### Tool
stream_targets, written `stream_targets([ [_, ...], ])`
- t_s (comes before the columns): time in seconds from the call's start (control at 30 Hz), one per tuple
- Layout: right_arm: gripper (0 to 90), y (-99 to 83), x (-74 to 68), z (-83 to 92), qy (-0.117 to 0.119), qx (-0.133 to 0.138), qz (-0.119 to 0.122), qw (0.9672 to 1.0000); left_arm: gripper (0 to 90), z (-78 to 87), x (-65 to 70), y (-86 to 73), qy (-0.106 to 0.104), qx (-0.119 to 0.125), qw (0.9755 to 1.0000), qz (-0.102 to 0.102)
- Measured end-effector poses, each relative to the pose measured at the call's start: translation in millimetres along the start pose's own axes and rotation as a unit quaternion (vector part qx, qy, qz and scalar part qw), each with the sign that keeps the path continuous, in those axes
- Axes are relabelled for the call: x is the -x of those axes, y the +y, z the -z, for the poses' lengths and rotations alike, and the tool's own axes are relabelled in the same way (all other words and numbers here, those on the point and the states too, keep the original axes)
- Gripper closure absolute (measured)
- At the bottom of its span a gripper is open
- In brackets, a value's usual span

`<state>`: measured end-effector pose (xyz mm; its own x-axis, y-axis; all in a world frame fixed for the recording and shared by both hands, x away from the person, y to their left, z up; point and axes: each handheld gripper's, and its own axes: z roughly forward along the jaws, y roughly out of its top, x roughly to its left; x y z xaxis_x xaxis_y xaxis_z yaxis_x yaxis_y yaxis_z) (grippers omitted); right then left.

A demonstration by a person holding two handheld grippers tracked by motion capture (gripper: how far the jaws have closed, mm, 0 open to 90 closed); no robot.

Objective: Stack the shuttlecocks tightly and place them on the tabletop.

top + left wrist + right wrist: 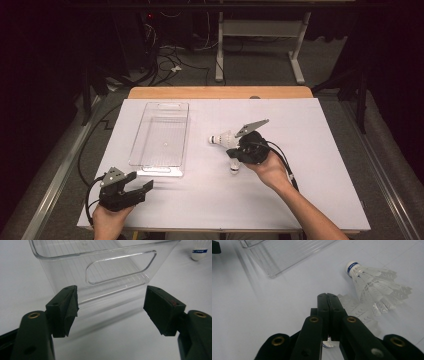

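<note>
A white shuttlecock (221,139) with a blue band lies on its side on the white table, just up and left of my right gripper (234,151). In the right gripper view that shuttlecock (372,282) lies to the upper right of the gripper (327,295), whose jaws are pressed together. A second shuttlecock (234,167) lies under and beside those jaws, its feathers (359,312) spreading out to their right. Whether a feather is pinched I cannot tell. My left gripper (141,181) rests open near the front left, and in its own view the gripper (111,307) faces the handle end of the clear tray (65,272).
The clear plastic tray (159,170) lies lengthwise left of centre, with nothing inside. White paper (310,190) covers the table; bare wood (220,93) shows along the far edge. Cables and a desk frame (260,30) stand on the floor beyond.
</note>
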<state>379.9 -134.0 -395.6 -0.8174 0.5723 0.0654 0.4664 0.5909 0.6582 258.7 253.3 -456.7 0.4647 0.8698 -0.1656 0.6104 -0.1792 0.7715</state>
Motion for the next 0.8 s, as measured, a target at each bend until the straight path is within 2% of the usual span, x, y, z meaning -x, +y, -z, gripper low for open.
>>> stream_targets([
  [0.2, 85.5, -3.8, 0.0, 3.3, 0.001, -0.005, -0.001, 1.0000, 28.6, 0.0, -0.5, 0.1, -0.001, -0.001, 1.0000, 0.001],
  [0.8, 81.2, -22.2, 7.1, 15.7, -0.008, -0.014, -0.012, 0.9998, 28.5, -0.2, -0.5, 0.1, -0.001, -0.001, 1.0000, 0.001],
])
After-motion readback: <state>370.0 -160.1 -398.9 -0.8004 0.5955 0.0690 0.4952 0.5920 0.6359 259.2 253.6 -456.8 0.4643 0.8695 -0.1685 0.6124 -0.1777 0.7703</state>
